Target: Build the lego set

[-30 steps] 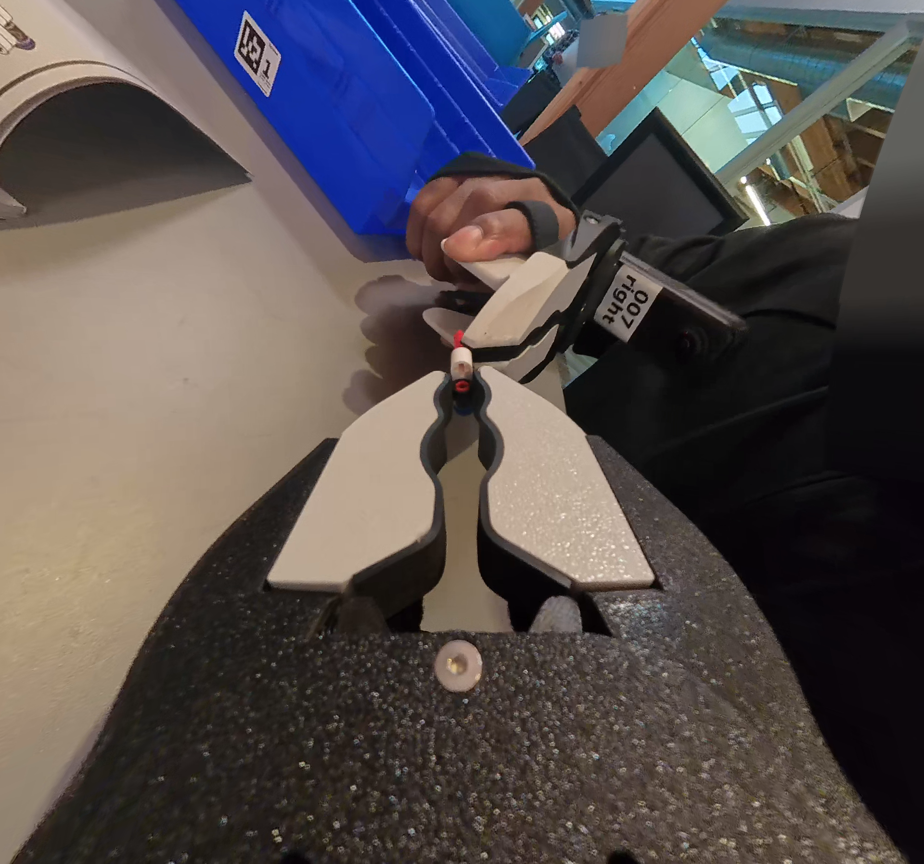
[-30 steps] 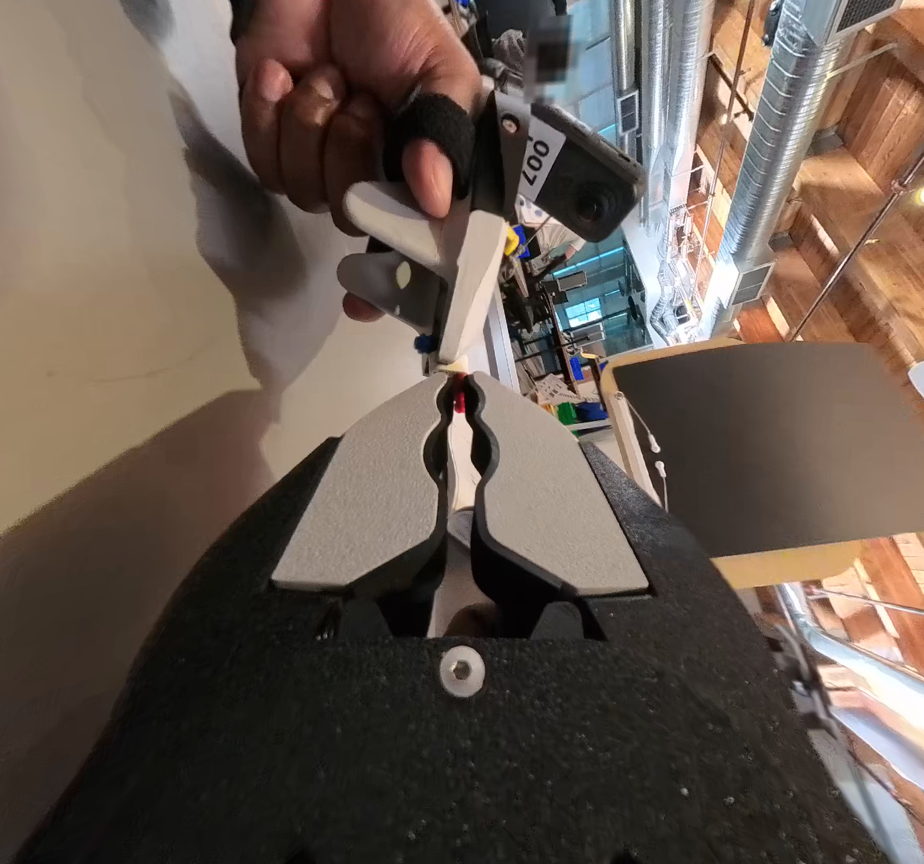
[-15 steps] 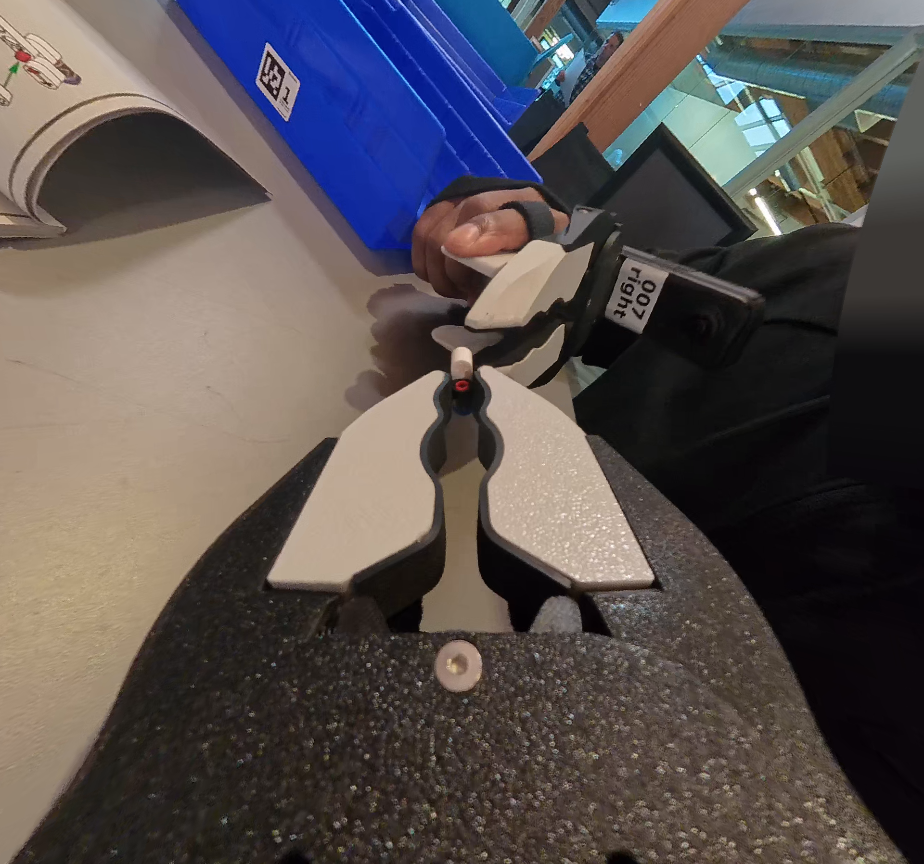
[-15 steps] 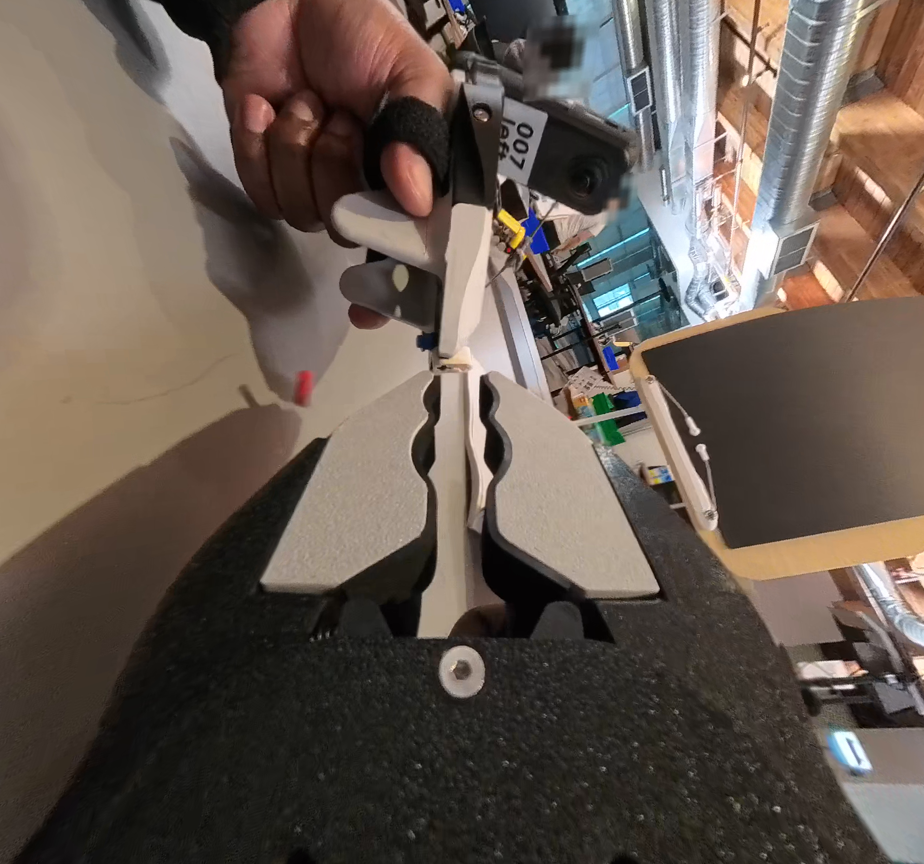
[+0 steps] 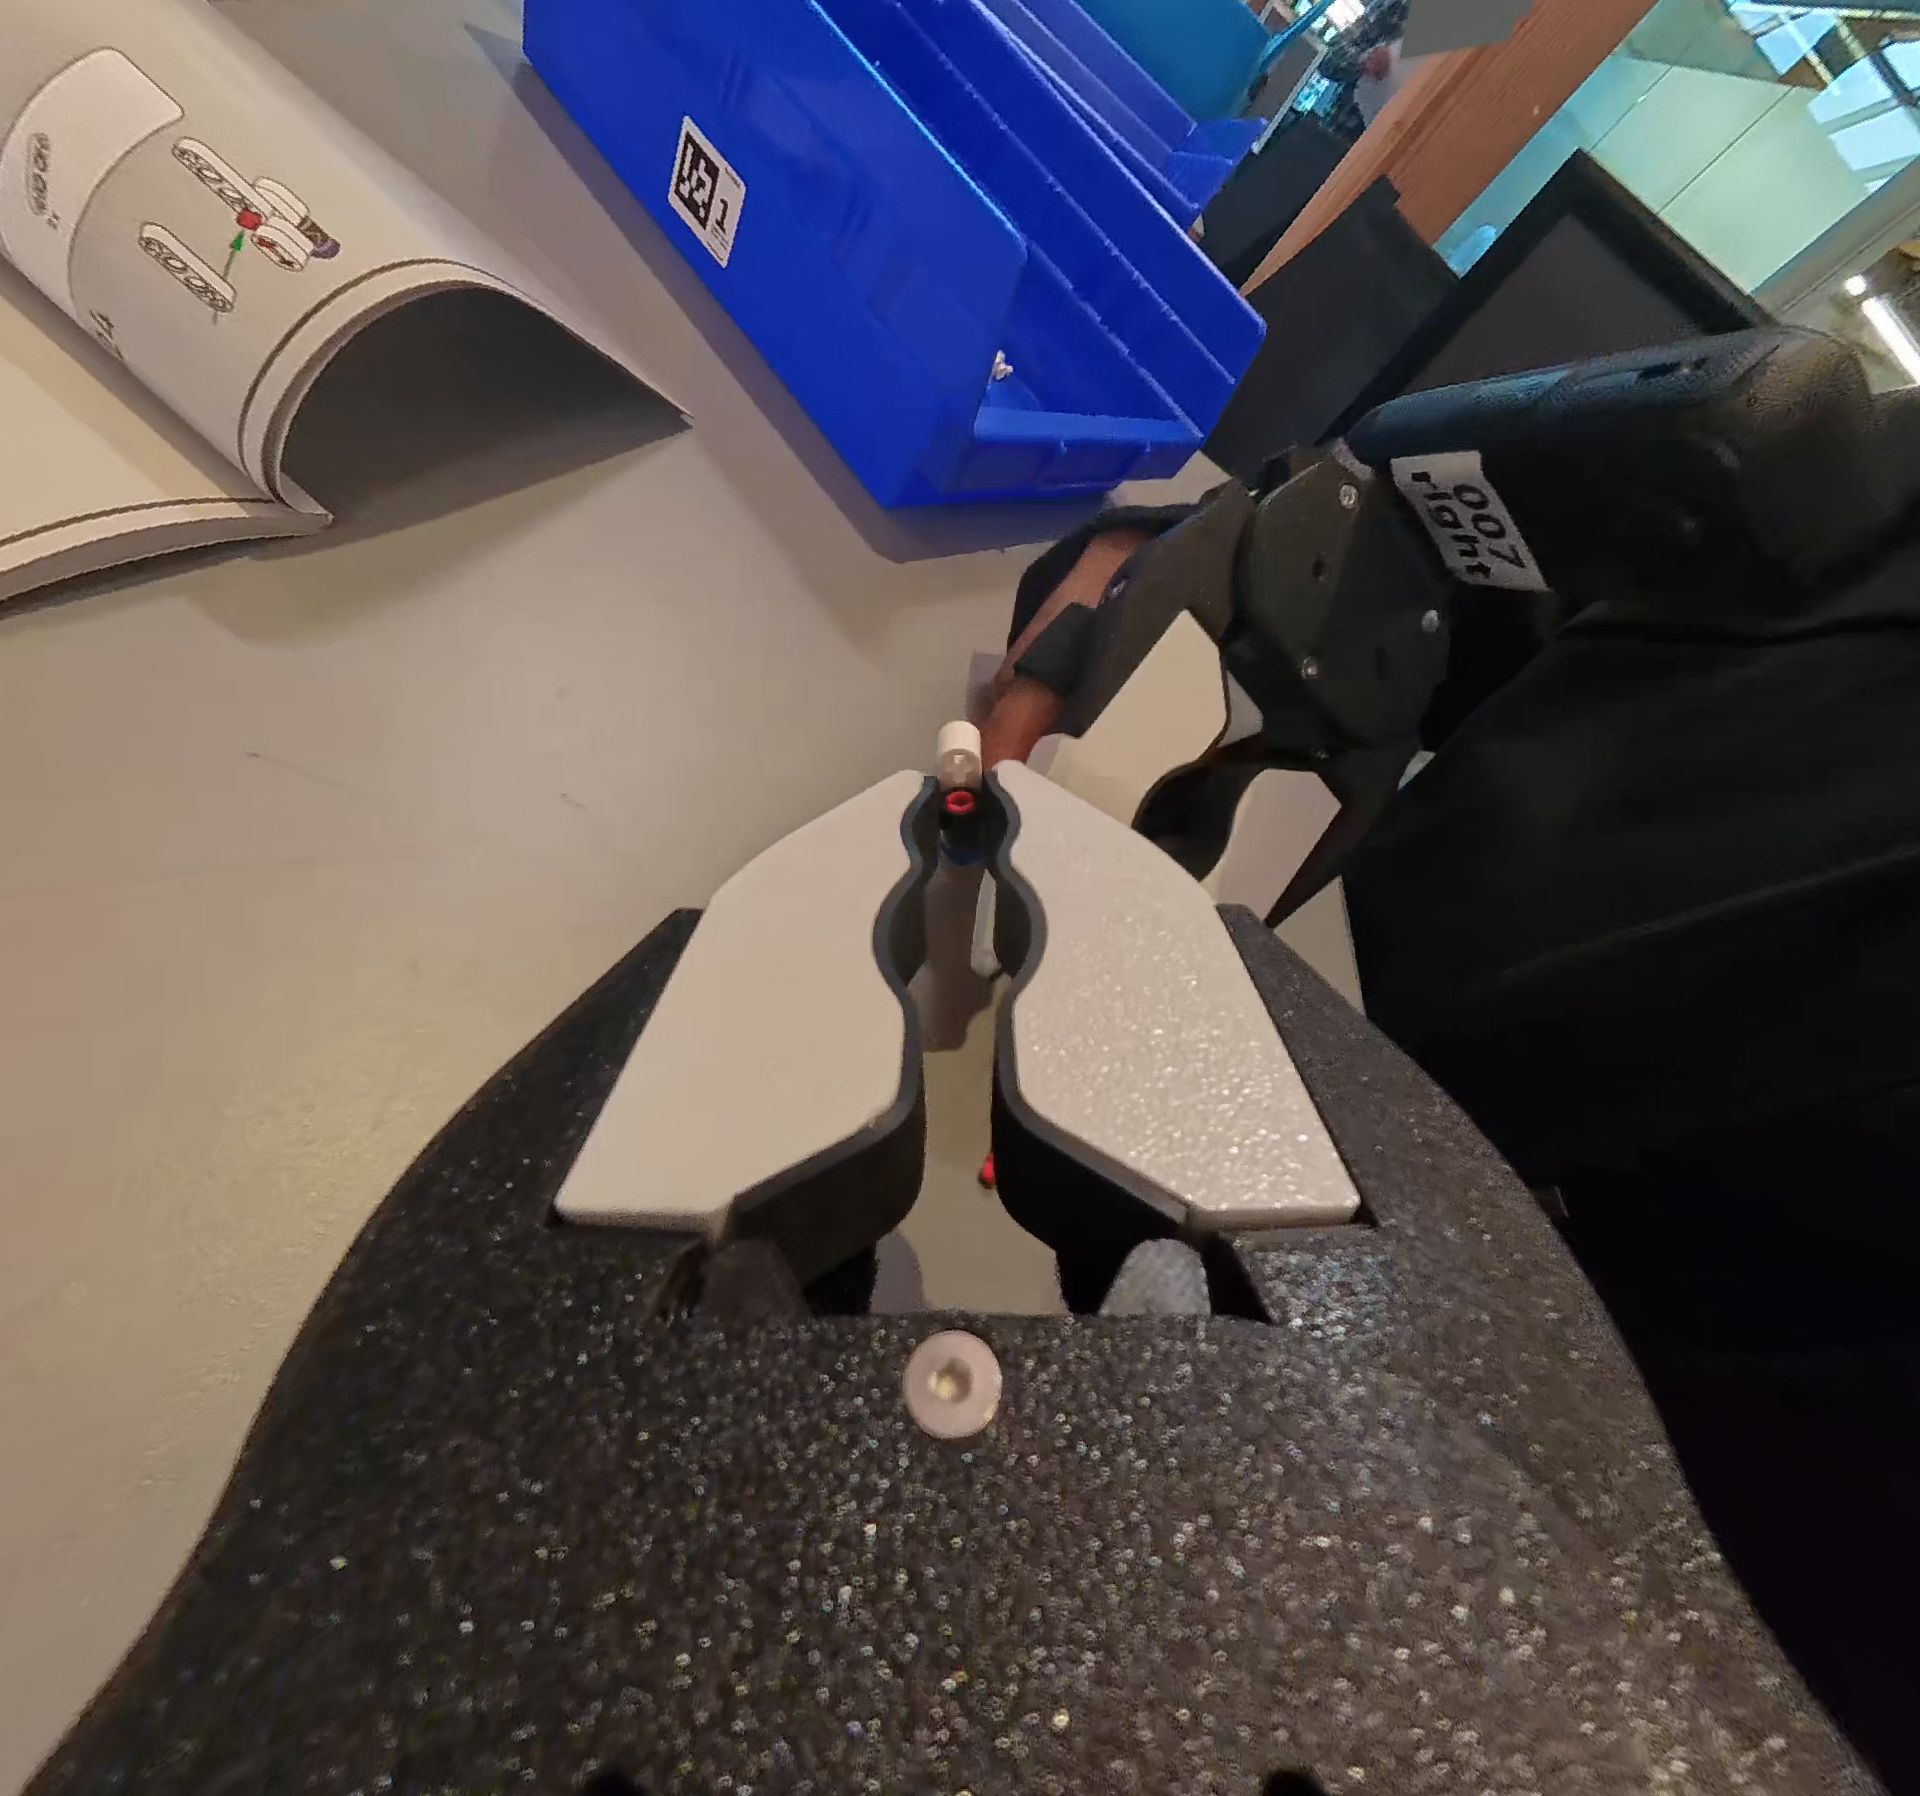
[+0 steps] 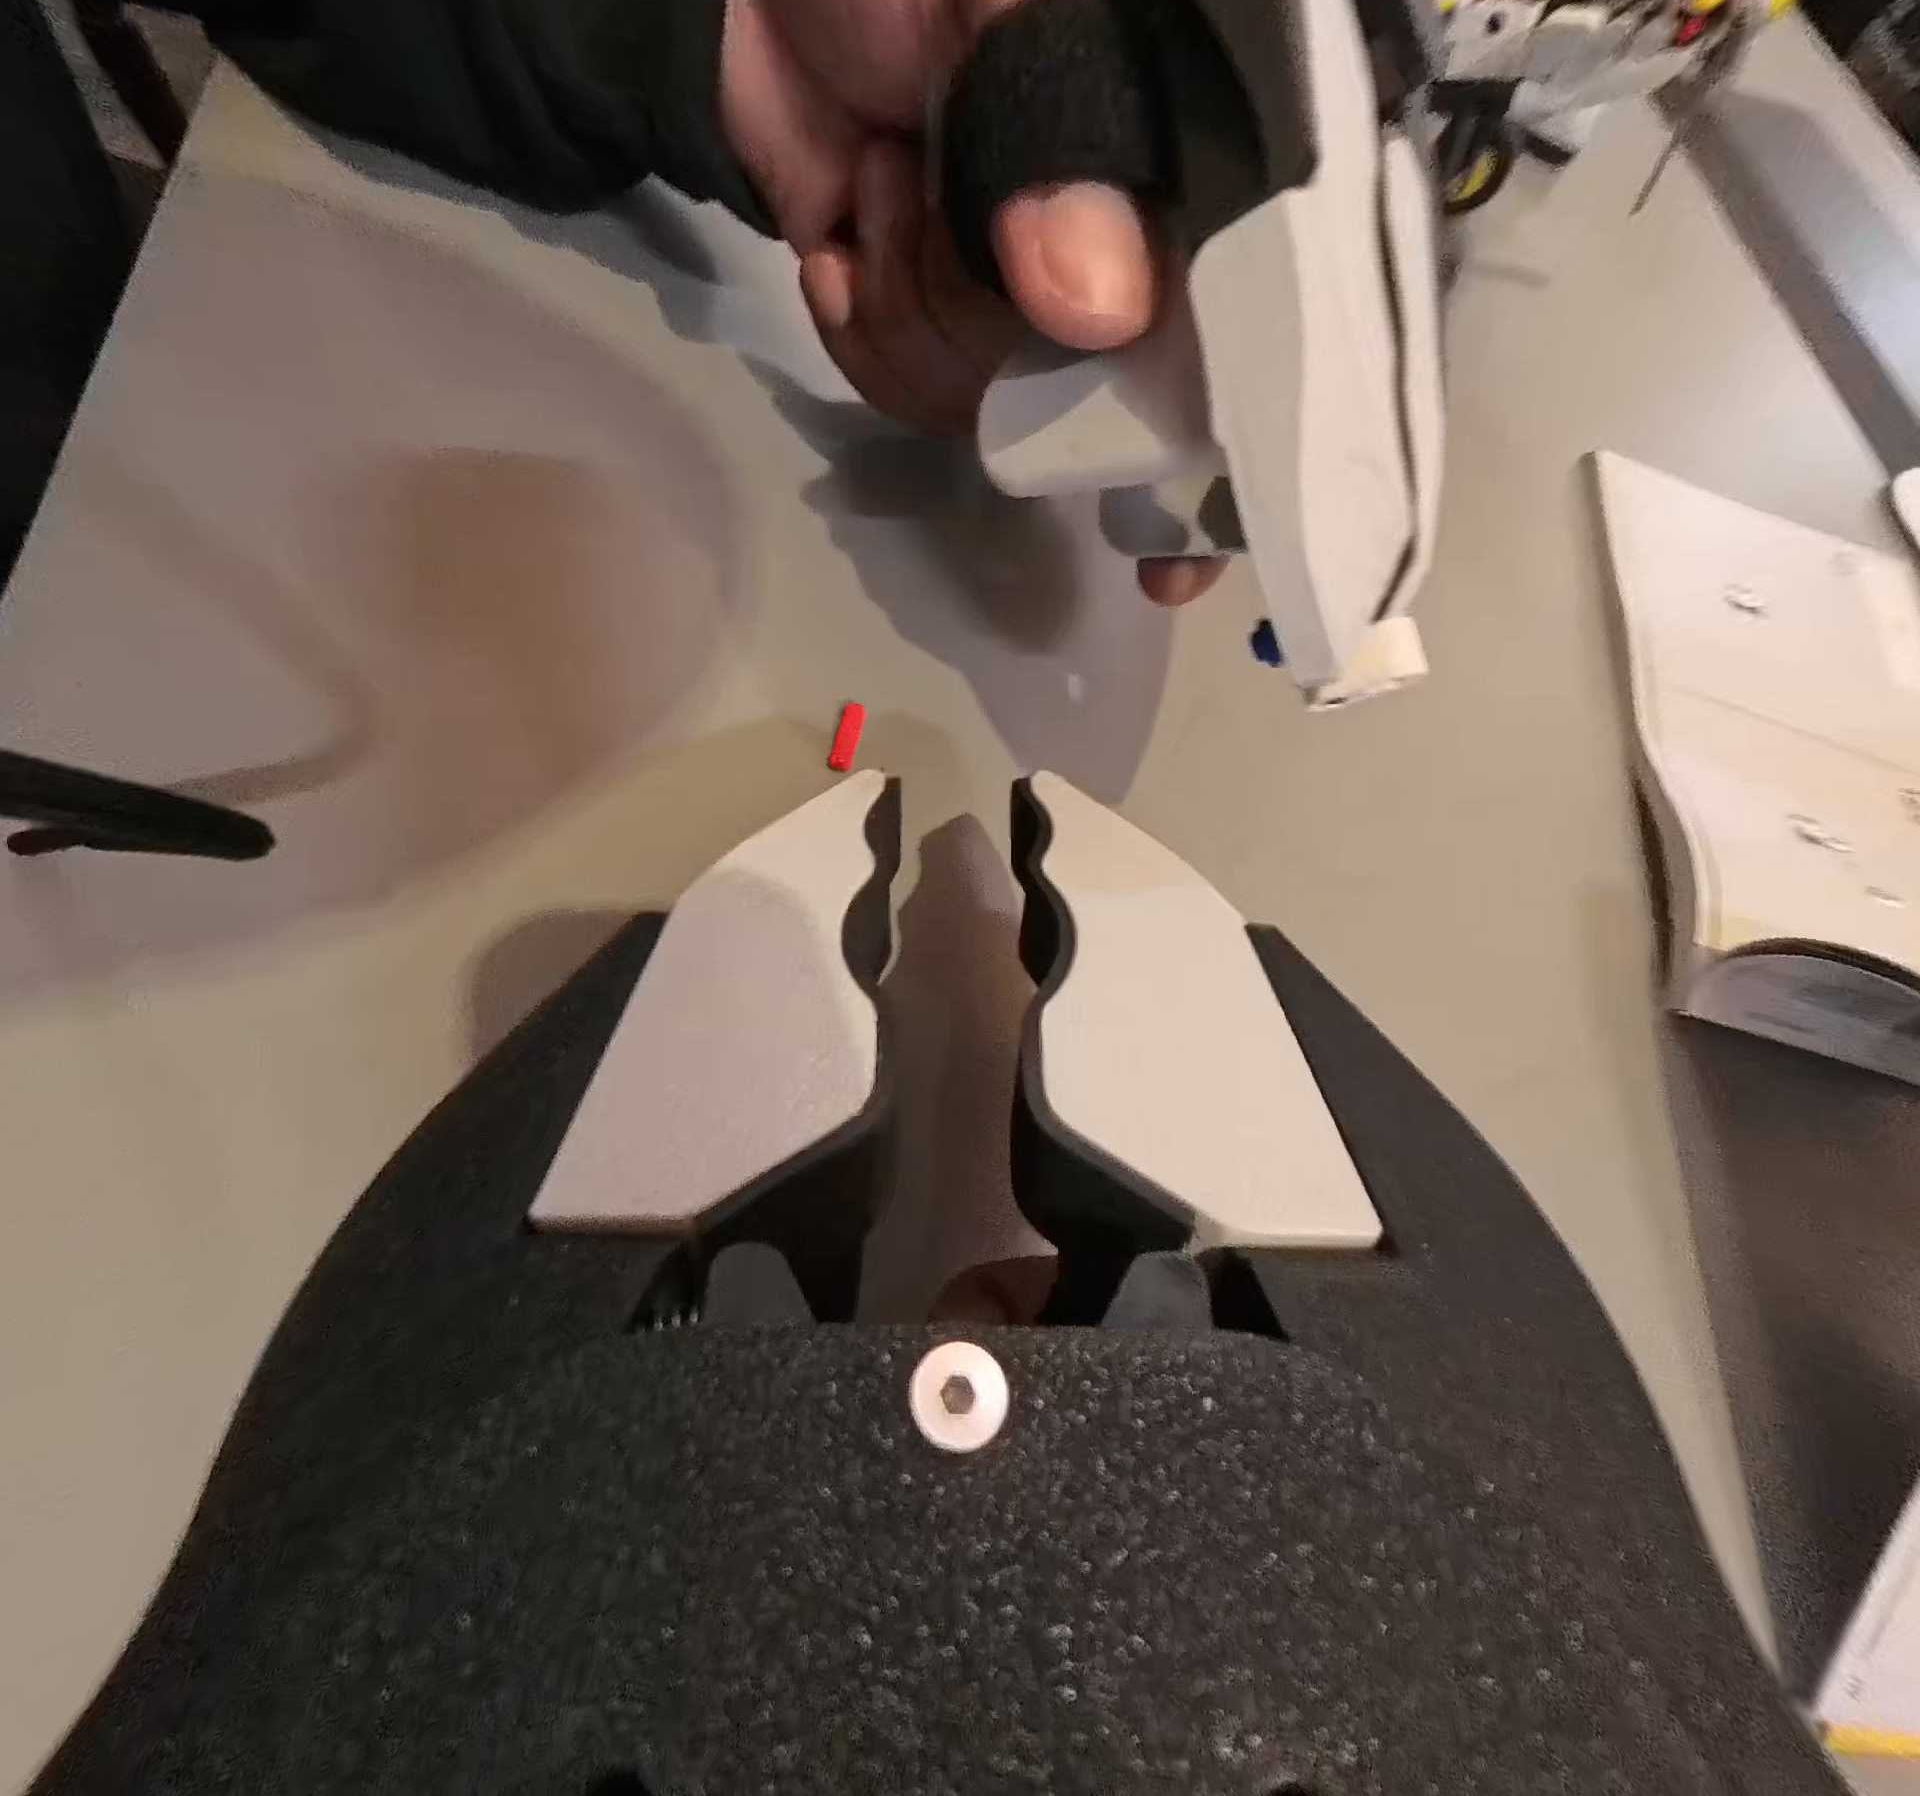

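Note:
My left gripper (image 5: 958,796) is shut on a small white cylindrical piece (image 5: 957,751) with a red pin end (image 5: 958,802) and a blue bit set in it, and holds it above the table. The right wrist view also shows that white piece (image 6: 1387,650) and the blue bit (image 6: 1264,643) at the left gripper's tips. My right gripper (image 6: 956,790) is open and empty, pointing down at the table. A small red pin (image 6: 847,736) lies loose on the table just beyond its left fingertip (image 6: 857,796). The right gripper (image 5: 1236,863) also shows in the left wrist view, close to the right of my left fingers.
A blue bin (image 5: 883,219) with a tag stands at the back of the grey table (image 5: 312,863). An open instruction booklet (image 5: 208,292) lies to the left and also shows in the right wrist view (image 6: 1766,759). A built white-and-yellow model (image 6: 1558,11) stands farther off. Spacing between my two grippers at the tips: around 6 cm. The built white-and-yellow model (image 6: 1558,11) lies around 25 cm away from my left fingertips.
My right gripper was shut on a red pin at the white piece, then opened; the red pin fell to the table. The right gripper swung down toward the table. The left kept its hold.

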Motion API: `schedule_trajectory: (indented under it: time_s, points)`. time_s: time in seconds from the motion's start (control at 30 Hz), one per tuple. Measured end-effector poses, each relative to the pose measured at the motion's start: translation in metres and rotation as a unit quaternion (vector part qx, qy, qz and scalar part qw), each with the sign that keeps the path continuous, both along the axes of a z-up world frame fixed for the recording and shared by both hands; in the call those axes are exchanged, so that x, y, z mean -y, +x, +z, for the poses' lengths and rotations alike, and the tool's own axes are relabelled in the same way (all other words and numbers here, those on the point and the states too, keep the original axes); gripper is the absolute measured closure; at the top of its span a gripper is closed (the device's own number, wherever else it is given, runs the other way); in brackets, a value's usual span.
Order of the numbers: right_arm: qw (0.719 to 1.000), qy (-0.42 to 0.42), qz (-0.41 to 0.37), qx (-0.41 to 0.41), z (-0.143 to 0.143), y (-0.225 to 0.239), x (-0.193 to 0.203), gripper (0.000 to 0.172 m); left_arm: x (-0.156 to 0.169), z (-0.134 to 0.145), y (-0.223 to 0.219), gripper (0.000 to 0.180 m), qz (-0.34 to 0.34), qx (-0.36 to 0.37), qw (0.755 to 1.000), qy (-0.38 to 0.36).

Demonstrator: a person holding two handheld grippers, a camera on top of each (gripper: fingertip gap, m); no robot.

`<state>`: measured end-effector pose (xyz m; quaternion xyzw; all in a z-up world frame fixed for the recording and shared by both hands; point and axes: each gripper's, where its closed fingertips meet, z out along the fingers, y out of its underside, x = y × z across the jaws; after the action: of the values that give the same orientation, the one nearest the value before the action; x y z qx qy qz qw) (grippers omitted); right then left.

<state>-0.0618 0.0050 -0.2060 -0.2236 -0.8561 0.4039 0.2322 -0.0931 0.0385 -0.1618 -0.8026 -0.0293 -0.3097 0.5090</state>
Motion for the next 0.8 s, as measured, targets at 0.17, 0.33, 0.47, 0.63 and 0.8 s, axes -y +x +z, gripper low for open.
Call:
schedule_trajectory:
  time_s: [0.17, 0.33, 0.47, 0.63, 0.8]
  points:
    - [0.999, -0.001, 0.008, 0.038, -0.006, 0.004, 0.012, 0.153, 0.006, -0.003, 0.001, 0.173, 0.003, -0.029, 1.0, -0.002]
    - [0.997, 0.013, -0.001, 0.071, -0.015, 0.006, 0.022, 0.153, 0.012, -0.002, 0.003, 0.173, -0.001, -0.041, 0.999, 0.001]
    - [0.996, 0.04, -0.018, 0.081, -0.023, 0.003, 0.024, 0.153, 0.017, -0.002, 0.006, 0.173, -0.007, -0.054, 0.999, 0.002]
    - [0.994, 0.033, -0.024, 0.104, -0.025, 0.003, 0.026, 0.159, 0.018, -0.001, 0.006, 0.173, -0.007, -0.058, 0.998, 0.003]
    - [0.994, 0.034, -0.019, 0.106, -0.026, 0.004, 0.027, 0.168, 0.017, -0.002, 0.008, 0.173, -0.01, -0.061, 0.998, 0.003]
